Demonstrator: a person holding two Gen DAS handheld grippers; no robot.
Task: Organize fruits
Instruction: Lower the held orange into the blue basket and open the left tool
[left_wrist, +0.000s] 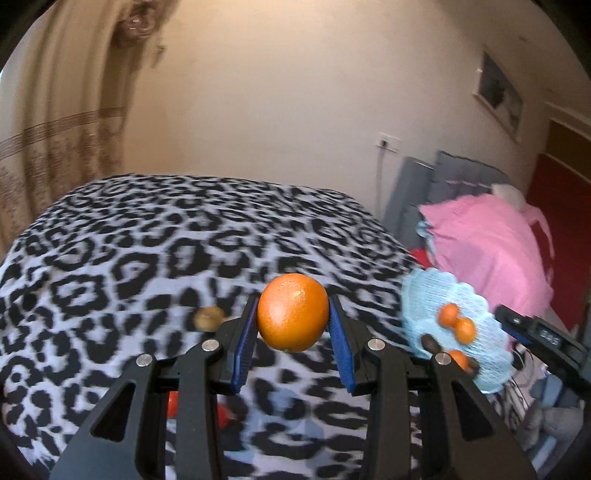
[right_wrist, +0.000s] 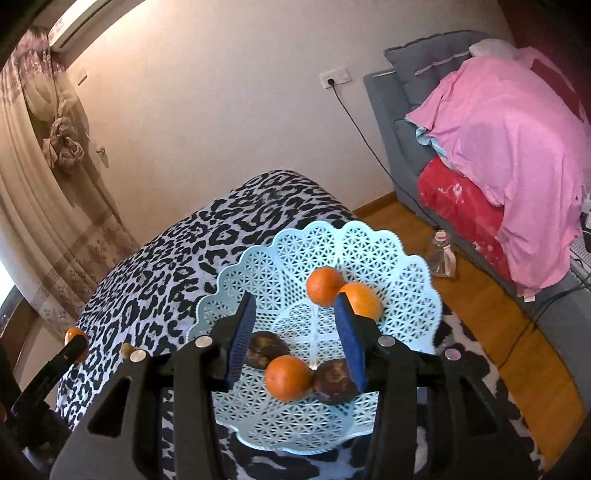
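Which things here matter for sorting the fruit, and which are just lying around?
For the job:
- orange in the left claw
- blue basket with three oranges and two dark fruits
- small brown fruit on the bed

Lying about:
- pink cloth
- bottle on the floor

Home bedroom: curtains (right_wrist: 55, 147), bedding (right_wrist: 517, 155)
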